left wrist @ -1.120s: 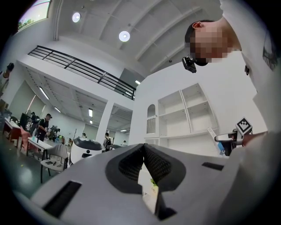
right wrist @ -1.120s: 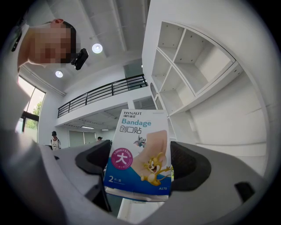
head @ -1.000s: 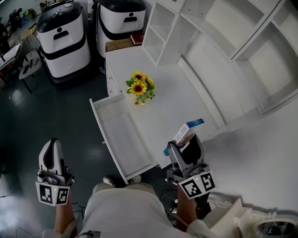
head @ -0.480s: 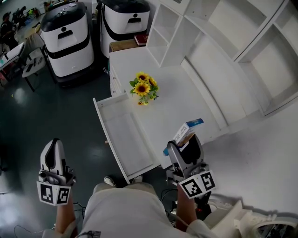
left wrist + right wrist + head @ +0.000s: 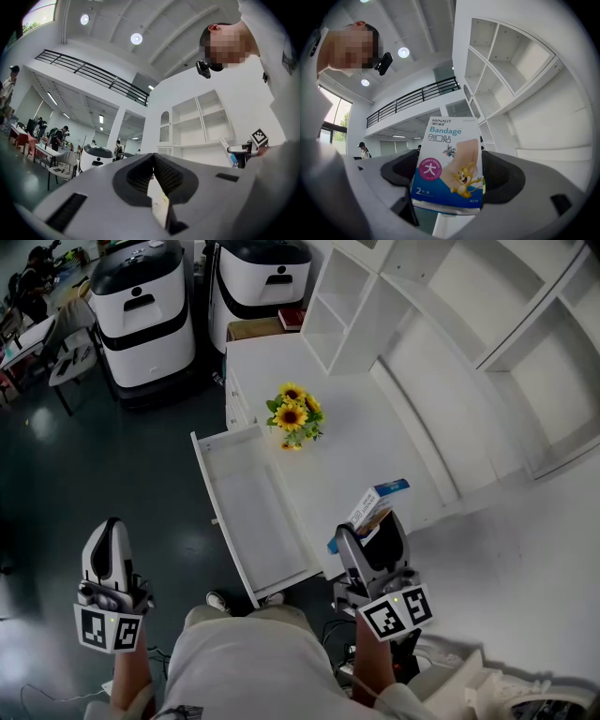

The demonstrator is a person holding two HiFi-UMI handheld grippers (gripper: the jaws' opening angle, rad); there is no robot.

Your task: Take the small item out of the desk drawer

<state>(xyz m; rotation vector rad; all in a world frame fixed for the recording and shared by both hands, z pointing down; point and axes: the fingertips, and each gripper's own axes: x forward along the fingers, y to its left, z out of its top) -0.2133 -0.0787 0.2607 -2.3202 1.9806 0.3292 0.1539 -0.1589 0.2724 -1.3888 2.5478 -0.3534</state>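
Blue-and-white bandage packet (image 5: 447, 161) stands clamped upright in our right gripper (image 5: 373, 524), near the front corner of the counter (image 5: 375, 442), just where it was a second ago. Our left gripper (image 5: 111, 525) hangs closed on nothing, out over the floor. Beyond them the drawer (image 5: 246, 512) lies pulled open and bare. Only our view has drifted slightly, so we judge the packet is already out.

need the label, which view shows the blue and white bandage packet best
Right gripper view: the blue and white bandage packet faces the camera, print legible. Head view shows it small, tilted; left gripper view, a distant sliver.
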